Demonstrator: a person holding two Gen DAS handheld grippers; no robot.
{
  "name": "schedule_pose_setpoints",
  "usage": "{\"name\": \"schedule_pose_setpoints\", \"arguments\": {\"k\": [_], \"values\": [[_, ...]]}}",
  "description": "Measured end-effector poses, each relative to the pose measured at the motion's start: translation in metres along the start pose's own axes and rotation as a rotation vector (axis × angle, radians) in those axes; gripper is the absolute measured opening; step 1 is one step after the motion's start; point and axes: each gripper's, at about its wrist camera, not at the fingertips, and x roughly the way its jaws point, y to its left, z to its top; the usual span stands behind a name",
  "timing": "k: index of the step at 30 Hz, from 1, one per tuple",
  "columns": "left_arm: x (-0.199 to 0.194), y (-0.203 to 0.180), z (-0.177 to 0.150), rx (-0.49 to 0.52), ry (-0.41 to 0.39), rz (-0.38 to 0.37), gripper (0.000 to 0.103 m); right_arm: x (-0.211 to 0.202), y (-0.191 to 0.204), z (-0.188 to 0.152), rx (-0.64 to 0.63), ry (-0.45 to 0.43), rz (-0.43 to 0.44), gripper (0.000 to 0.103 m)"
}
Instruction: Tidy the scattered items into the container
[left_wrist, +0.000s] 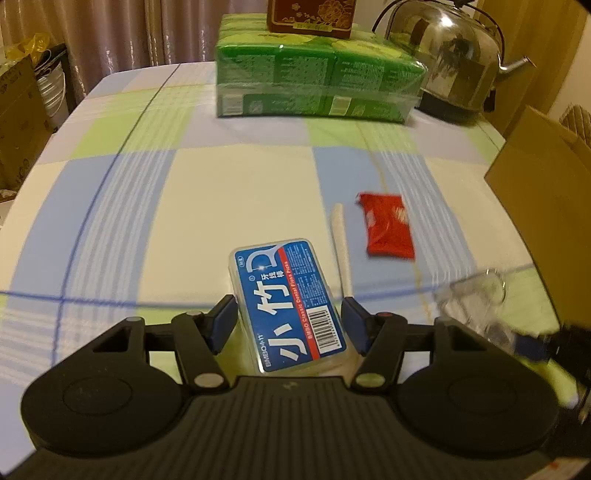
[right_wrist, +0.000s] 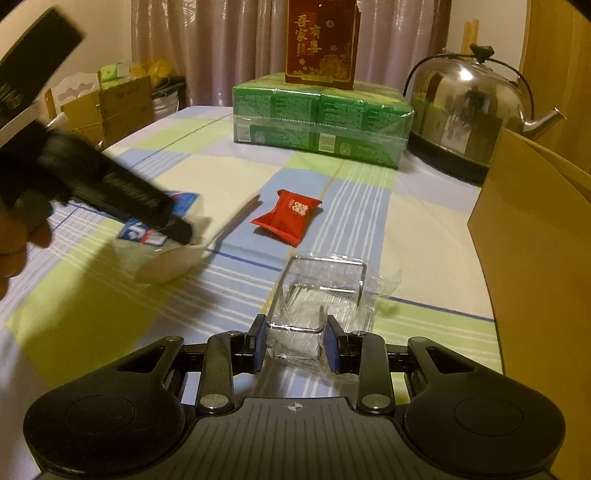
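Observation:
My left gripper (left_wrist: 290, 319) is open around a blue-labelled dental floss pick box (left_wrist: 288, 301) lying on the checked tablecloth; its blue pads stand a little off both sides. A white spoon (left_wrist: 341, 251) lies just right of the box, and a red candy packet (left_wrist: 386, 230) beyond it. My right gripper (right_wrist: 295, 345) is shut on a clear plastic box (right_wrist: 317, 299) with crumpled wrap. The cardboard container (right_wrist: 535, 240) stands at the right edge. In the right wrist view the left gripper (right_wrist: 110, 192) hovers over the floss box (right_wrist: 147, 229) and the spoon (right_wrist: 177, 260), left of the candy packet (right_wrist: 290, 216).
A green pack of tissues (right_wrist: 317, 118) with a red carton (right_wrist: 321, 40) on top stands at the back. A steel kettle (right_wrist: 469, 110) stands at the back right. Cardboard boxes (right_wrist: 110, 107) sit off the table's left. The tablecloth (left_wrist: 110, 221) spreads left.

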Motion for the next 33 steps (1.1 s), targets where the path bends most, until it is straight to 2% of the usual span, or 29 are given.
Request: {"name": "schedule_pose_setpoints", "arguments": {"k": [10, 13, 15, 20, 22, 24, 26, 30, 33], "values": [[-0.053, 0.012, -0.062, 0.080, 0.006, 0.027, 0.055, -0.029, 0.017, -0.021, -0.037, 0.019, 0.021, 0.029], [-0.058, 0.014, -0.068, 0.081, 0.019, 0.041, 0.056, -0.034, 0.022, -0.026, -0.051, 0.023, 0.020, 0.029], [-0.054, 0.016, -0.068, 0.089, 0.046, 0.050, 0.063, -0.035, 0.024, -0.027, -0.058, 0.031, 0.023, 0.029], [-0.046, 0.021, -0.065, 0.086, 0.061, 0.054, 0.064, -0.034, 0.026, -0.027, -0.059, 0.030, 0.018, 0.030], [-0.044, 0.022, -0.064, 0.084, 0.067, 0.056, 0.064, -0.032, 0.026, -0.026, -0.065, 0.031, 0.017, 0.032], [-0.043, 0.023, -0.064, 0.077, 0.067, 0.057, 0.064, -0.030, 0.027, -0.026, -0.069, 0.031, 0.018, 0.039], [-0.040, 0.024, -0.065, 0.075, 0.073, 0.060, 0.064, -0.029, 0.027, -0.026, -0.070, 0.025, 0.010, 0.053], [-0.040, 0.025, -0.067, 0.070, 0.063, 0.070, 0.054, -0.026, 0.026, -0.025, -0.058, 0.023, 0.007, 0.053], [-0.040, 0.027, -0.066, 0.062, 0.062, 0.072, 0.053, -0.026, 0.028, -0.026, -0.054, 0.021, -0.007, 0.053]]}}
